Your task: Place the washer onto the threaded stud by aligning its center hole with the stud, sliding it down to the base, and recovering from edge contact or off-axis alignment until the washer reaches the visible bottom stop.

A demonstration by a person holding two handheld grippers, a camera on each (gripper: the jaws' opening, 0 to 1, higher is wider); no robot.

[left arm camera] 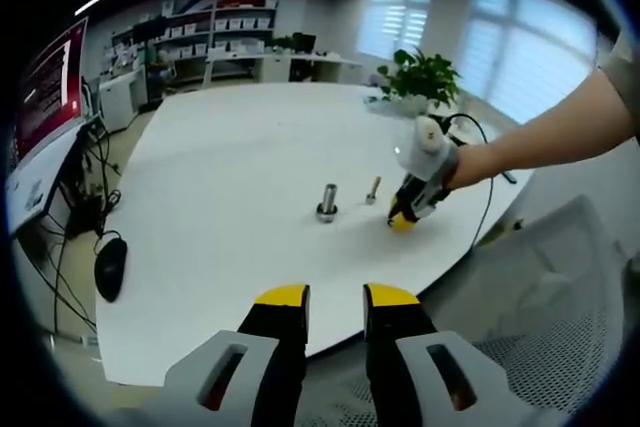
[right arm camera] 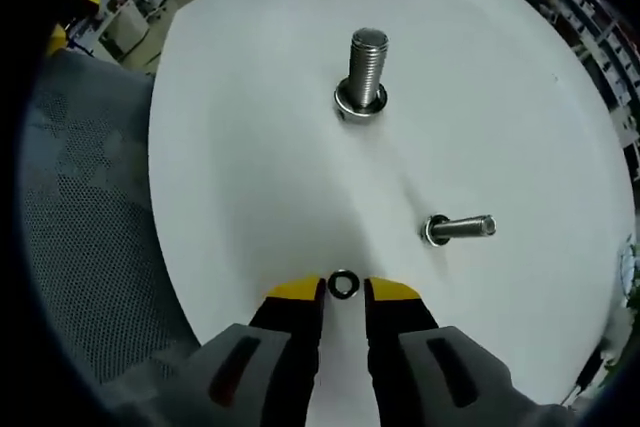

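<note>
The small dark washer [right arm camera: 343,284] lies at table level between the yellow tips of my right gripper [right arm camera: 343,290], whose jaws are closed in to its width on both sides. Farther ahead the threaded stud [right arm camera: 366,74] stands upright on its wide base. From the left gripper view that stud [left arm camera: 327,201] is at mid-table, and a hand holds the right gripper [left arm camera: 404,217] tip-down on the table to its right. My left gripper [left arm camera: 337,297] hovers off the near table edge, jaws apart and empty.
A second bolt [right arm camera: 460,228] lies on its side right of the washer, also visible as the bolt [left arm camera: 373,189]. The white table [left arm camera: 220,207] is round. A mesh chair [left arm camera: 540,317] is near its edge, a potted plant [left arm camera: 420,77] at the back and a mouse [left arm camera: 110,267] on the left.
</note>
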